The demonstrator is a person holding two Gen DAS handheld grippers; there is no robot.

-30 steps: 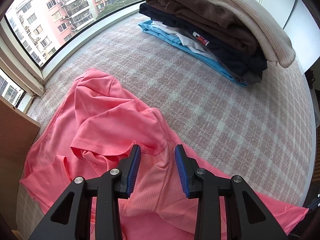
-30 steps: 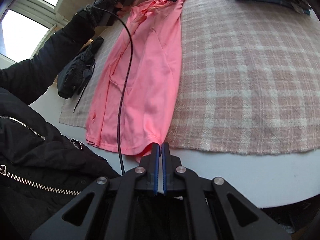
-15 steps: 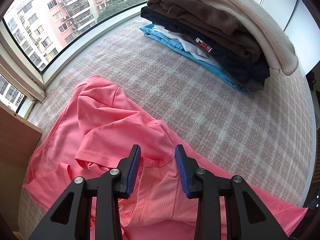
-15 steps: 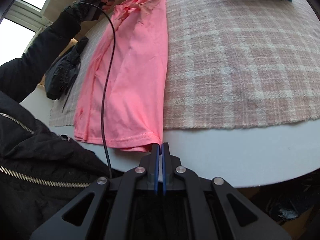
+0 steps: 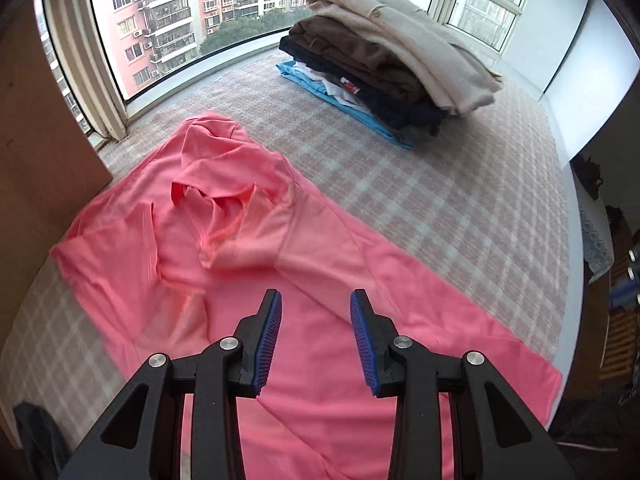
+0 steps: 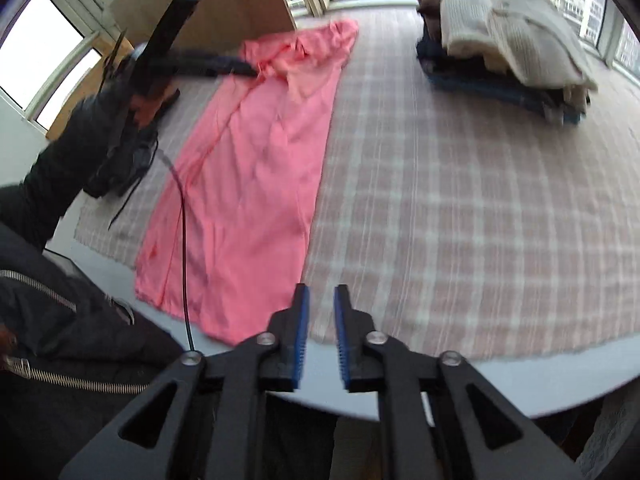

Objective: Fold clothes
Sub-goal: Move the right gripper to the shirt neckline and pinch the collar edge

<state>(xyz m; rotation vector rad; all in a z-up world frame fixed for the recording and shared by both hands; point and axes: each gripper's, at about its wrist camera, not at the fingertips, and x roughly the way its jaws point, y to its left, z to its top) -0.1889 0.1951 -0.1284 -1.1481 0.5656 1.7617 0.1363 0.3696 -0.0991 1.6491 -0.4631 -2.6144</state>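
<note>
A pink garment (image 5: 248, 248) lies lengthwise on a pink plaid cloth (image 5: 440, 200), its collar end crumpled and its body spread flat. My left gripper (image 5: 316, 296) hovers above the flat middle part, jaws apart with nothing between them. In the right wrist view the garment (image 6: 256, 168) runs from the near table edge to the far side. My right gripper (image 6: 320, 289) hangs above the near edge of the plaid cloth (image 6: 440, 220), just right of the hem corner. Its jaws are opening and nothing is between them.
A stack of folded clothes (image 5: 380, 72) with a cream knit on top sits at the far right (image 6: 500, 40). A wooden board (image 5: 32, 120) stands at the left. A dark item (image 6: 120, 168) lies left of the garment. A person's dark sleeve (image 6: 52, 184) and cable (image 6: 182, 240) cross there.
My left gripper drew back and up from the crumpled collar end to over the flat body. My right gripper let go of the hem corner, opened and rose.
</note>
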